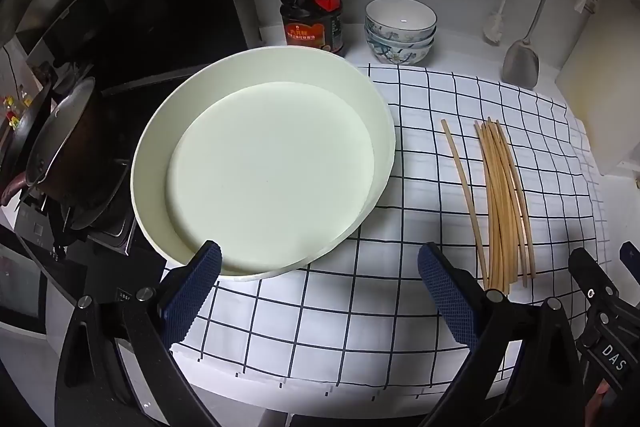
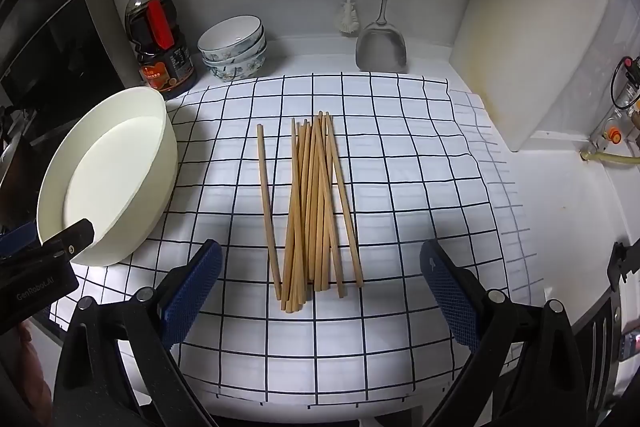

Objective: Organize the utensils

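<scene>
The wooden chopsticks [image 2: 316, 203] lie loose on the checked cloth [image 2: 400, 187] covering the bench, 1 stick set slightly apart on the basin side of the bundle. Nothing is gathered yet, so this looks like the approach before the first pick-up. The right tongs [image 2: 320, 267] hover over the near ends of the chopsticks, spread wide and empty. The left tongs [image 1: 320, 267] are equally wide and empty beside the near rim of the white basin [image 1: 380, 155]. Next, the right tongs likely must lower and close across the bundle, catching the sticks together.
</scene>
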Demonstrator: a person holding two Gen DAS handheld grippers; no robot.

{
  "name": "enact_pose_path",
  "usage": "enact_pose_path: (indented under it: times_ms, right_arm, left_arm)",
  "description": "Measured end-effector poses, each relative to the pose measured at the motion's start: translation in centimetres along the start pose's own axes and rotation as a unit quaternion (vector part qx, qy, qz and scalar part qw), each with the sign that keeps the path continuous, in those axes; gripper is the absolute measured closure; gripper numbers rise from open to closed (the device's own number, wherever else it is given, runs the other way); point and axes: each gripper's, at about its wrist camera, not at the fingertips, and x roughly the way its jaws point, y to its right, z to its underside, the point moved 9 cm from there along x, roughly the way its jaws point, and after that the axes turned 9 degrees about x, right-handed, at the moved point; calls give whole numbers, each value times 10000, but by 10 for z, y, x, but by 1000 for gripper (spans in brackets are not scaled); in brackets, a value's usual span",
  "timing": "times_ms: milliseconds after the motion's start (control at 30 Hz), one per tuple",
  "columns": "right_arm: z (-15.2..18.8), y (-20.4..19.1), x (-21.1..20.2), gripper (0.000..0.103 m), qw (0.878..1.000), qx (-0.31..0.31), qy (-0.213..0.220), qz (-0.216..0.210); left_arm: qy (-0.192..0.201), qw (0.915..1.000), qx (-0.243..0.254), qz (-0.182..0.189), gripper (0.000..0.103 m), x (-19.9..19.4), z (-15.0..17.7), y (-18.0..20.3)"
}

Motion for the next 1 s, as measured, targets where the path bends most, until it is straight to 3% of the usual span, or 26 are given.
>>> enact_pose_path:
  times_ms: [1000]
  right_arm:
    - [2, -1, -2, 8, 10000, 1, 1, -5]
  left_arm:
    - [31, 10000, -13, 11, 6, -1, -1, 1]
